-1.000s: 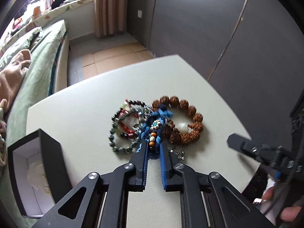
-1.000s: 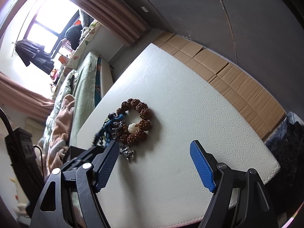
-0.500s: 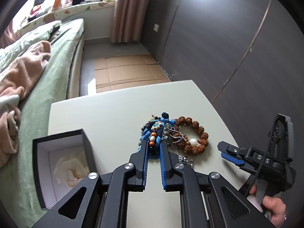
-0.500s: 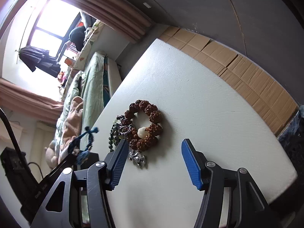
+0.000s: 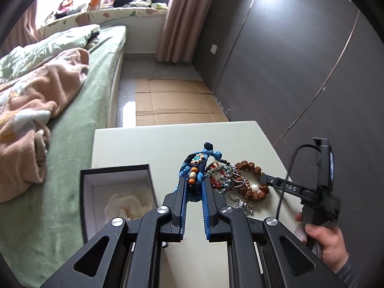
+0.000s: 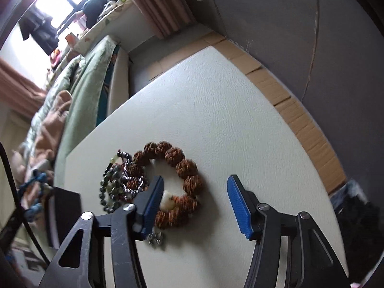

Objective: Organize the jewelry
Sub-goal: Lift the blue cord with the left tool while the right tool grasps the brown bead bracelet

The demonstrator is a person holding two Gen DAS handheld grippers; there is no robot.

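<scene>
Gripping a blue braided cord bracelet [image 5: 195, 175] strung with orange, cream and turquoise beads, the left gripper [image 5: 194, 192] has its two blue-padded jaws pressed together on the cord, holding it above a pale table [image 5: 144, 144]. The bracelet's knotted end sticks out past the fingertips.

Just left of this gripper, on the near left part of the table, sits an open black jewellery box [image 5: 115, 192] with a white lining and something cream-coloured inside.

To the right of the held bracelet, a small heap of jewellery lies on the table: a bracelet of large rough brown seed beads [image 6: 177, 182] with one white bead, a tangle of dark and red beaded strands [image 6: 115, 187] touching its left side, and a small silver charm [image 6: 156, 237] at the near edge.

The right gripper [image 6: 195, 199], held by a person's hand [image 5: 328, 242], hovers over the heap with its jaws about half apart and closing. Its left finger lies across the brown bracelet's ring, the right finger over bare table; the pads do not yet press on it.

A bed [image 5: 72, 124] with a green sheet stands beside the table.
</scene>
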